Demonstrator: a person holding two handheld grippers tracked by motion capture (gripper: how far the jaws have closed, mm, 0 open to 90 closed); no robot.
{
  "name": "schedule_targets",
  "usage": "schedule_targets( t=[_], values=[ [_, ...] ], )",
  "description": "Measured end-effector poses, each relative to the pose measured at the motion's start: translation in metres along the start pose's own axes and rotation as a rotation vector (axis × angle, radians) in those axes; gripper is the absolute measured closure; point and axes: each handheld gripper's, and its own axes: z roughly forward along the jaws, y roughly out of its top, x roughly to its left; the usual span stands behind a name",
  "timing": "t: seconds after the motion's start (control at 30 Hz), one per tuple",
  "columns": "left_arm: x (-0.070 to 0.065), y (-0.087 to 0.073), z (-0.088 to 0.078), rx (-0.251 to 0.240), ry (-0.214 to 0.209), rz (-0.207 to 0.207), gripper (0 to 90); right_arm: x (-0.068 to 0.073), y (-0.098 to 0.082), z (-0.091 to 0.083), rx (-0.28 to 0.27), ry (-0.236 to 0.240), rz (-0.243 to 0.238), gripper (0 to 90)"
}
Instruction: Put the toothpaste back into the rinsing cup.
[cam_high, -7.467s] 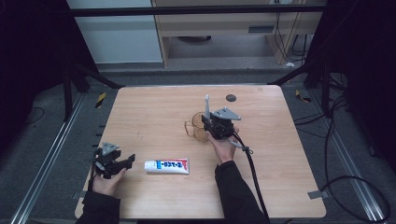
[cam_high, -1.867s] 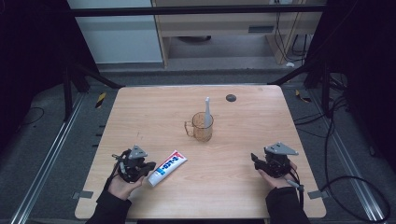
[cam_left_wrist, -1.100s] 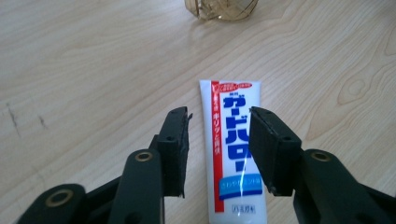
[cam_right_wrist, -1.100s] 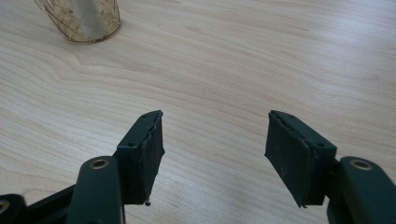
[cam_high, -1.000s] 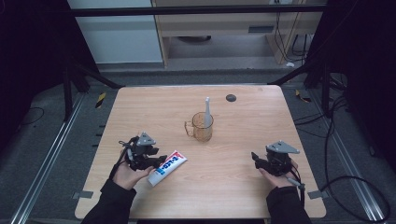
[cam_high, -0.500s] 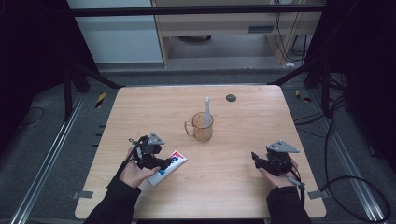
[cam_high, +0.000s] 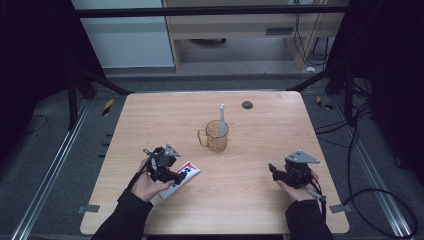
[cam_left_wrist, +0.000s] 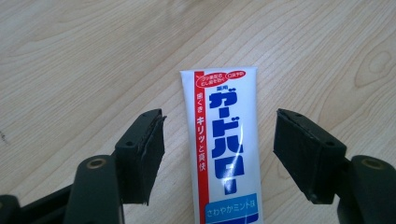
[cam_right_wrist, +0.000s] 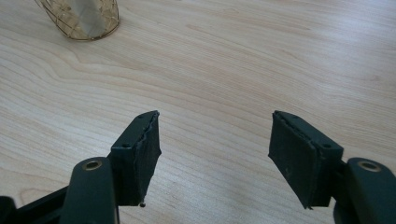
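Nearest me, my left gripper (cam_left_wrist: 219, 154) sits low over the toothpaste tube (cam_left_wrist: 224, 144), which lies flat on the table (cam_high: 150, 115) at the near left, its flat crimped end pointing away from the gripper. The jaws have just been opening and now stand wide, one on each side of the tube with bare wood showing between each pad and the tube, so nothing is clamped; I judge this spread is set to straddle the tube's width before closing on it. In the high view the same gripper (cam_high: 176, 175) overlaps the tube (cam_high: 186, 172), which lies at a slant. At the near right, my right gripper (cam_high: 276, 171) rests low over bare table well apart from everything, jaws parted and empty; in its own view (cam_right_wrist: 212, 154) there is plain wood between the pads. I judge it is parked clear so the left hand can work unhindered. Farther off, near the table's middle, a glass cup (cam_high: 217, 136) stands upright with a toothbrush (cam_high: 222, 119) upright inside it. Beyond it, near the far edge, lies a small dark cap (cam_high: 247, 104).
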Motion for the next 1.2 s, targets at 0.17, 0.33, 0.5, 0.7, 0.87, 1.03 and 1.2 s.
schedule_targets(
  t=[0.17, 0.33, 0.5, 0.7, 0.87, 1.03, 1.2],
  values=[
    [0.002, 0.004, 0.002, 0.025, -0.002, 0.002, 32.2, 0.0, -0.002, -0.001, -0.001, 0.005, -0.004, 33.3],
    [0.0, 0.006, 0.007, 0.065, 0.002, 0.019, 30.7, -0.003, -0.003, 0.0, 0.008, 0.0, -0.001, 33.3],
    [-0.001, 0.005, 0.013, 0.102, -0.001, 0.027, 30.4, 0.0, -0.003, 0.001, 0.011, 0.001, -0.007, 33.1],
    [-0.002, 0.004, 0.019, 0.132, -0.009, 0.038, 31.0, 0.0, -0.002, 0.001, 0.013, -0.004, -0.011, 33.0],
    [0.0, 0.004, 0.024, 0.151, -0.012, 0.034, 31.1, 0.003, 0.0, 0.002, 0.02, -0.002, -0.015, 33.0],
    [0.001, 0.005, 0.027, 0.17, -0.017, 0.032, 31.4, 0.002, -0.001, 0.004, 0.025, -0.004, -0.025, 32.9],
    [-0.001, 0.008, 0.031, 0.2, -0.024, 0.034, 32.8, 0.003, 0.0, 0.004, 0.03, -0.001, -0.02, 32.9]
  ],
)
